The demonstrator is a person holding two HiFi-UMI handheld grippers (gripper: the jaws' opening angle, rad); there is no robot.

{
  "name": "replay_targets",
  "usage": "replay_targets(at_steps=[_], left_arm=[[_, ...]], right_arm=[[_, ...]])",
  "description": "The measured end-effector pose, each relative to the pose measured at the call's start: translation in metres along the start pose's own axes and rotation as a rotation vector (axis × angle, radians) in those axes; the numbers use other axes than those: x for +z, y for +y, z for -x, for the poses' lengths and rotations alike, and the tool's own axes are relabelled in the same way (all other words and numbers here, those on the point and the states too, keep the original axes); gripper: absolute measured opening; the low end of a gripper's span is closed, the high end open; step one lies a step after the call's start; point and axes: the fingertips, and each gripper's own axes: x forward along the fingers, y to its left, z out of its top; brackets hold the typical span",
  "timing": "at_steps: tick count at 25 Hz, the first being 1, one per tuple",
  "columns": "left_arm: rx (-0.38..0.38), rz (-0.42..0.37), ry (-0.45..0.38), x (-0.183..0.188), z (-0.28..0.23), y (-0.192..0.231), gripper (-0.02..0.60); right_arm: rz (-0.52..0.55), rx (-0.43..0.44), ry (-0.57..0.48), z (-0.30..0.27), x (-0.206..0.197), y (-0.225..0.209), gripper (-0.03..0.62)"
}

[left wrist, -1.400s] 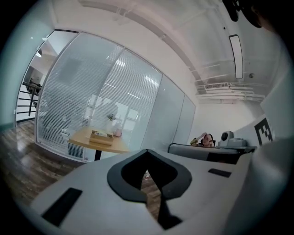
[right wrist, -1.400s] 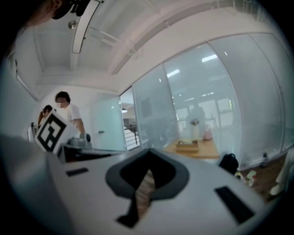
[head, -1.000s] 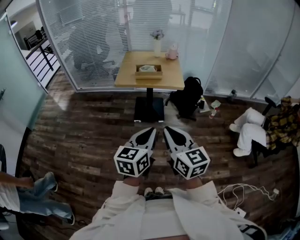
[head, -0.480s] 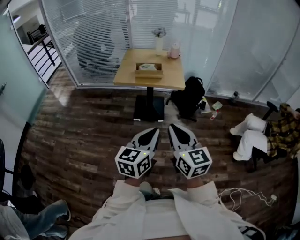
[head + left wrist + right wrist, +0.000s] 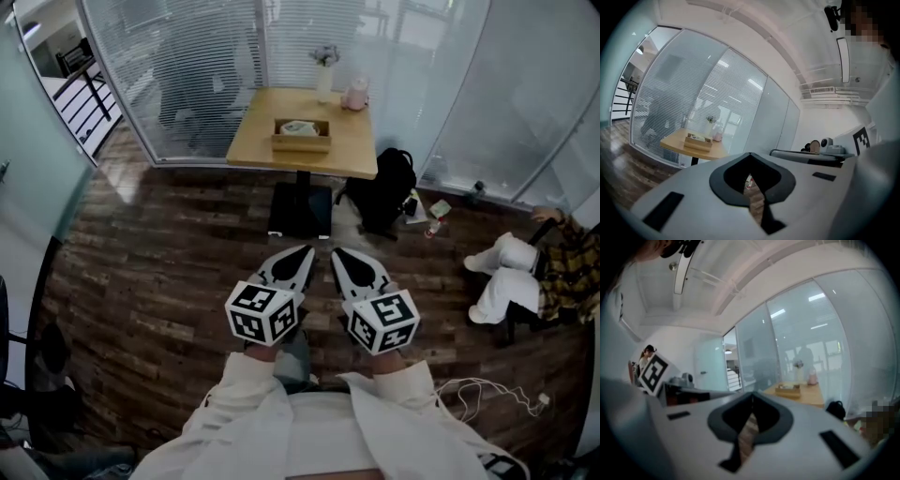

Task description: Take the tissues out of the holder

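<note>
A wooden tissue holder with white tissues in it sits on a small wooden table far ahead, by the glass wall. My left gripper and right gripper are held side by side close to my body, well short of the table, both shut with nothing in them. In the left gripper view the holder is small and distant beyond the left gripper. The right gripper view has the holder far off past the right gripper.
A vase of flowers and a pink pot stand at the table's far edge. A black backpack lies beside the table base. A seated person is at the right, with a white cable on the wooden floor.
The view has shifted a little and the table sits slightly nearer. The person at the lower left has dropped out of view. Both grippers stay shut in front of my body.
</note>
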Motion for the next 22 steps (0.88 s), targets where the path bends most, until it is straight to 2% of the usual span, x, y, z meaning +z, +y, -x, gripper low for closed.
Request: replay_targets(at_steps=[6,10,18,22], left_arm=[[-0.037,0.014,-0.006,0.021,-0.042,0.033,0.009],[-0.059,-0.010,-0.010,0.046,-0.069,0.063,0.009],[-0.074,-0.023,0.021,0.071,-0.116,0.122,0.009],[-0.101,-0.037,0.031,0.078,-0.138,0.138,0.009]], right_arm=[[-0.002,-0.017,-0.050,-0.046,0.022,-0.025,0.012],[0.002,-0.021,-0.095,-0.086,0.045,-0.038,0.012],[0.019,-0.019,-0.104,-0.158,0.073,-0.053,0.012],[0.027,-0.038,-0.092,-0.190,0.077,-0.067,0.012]])
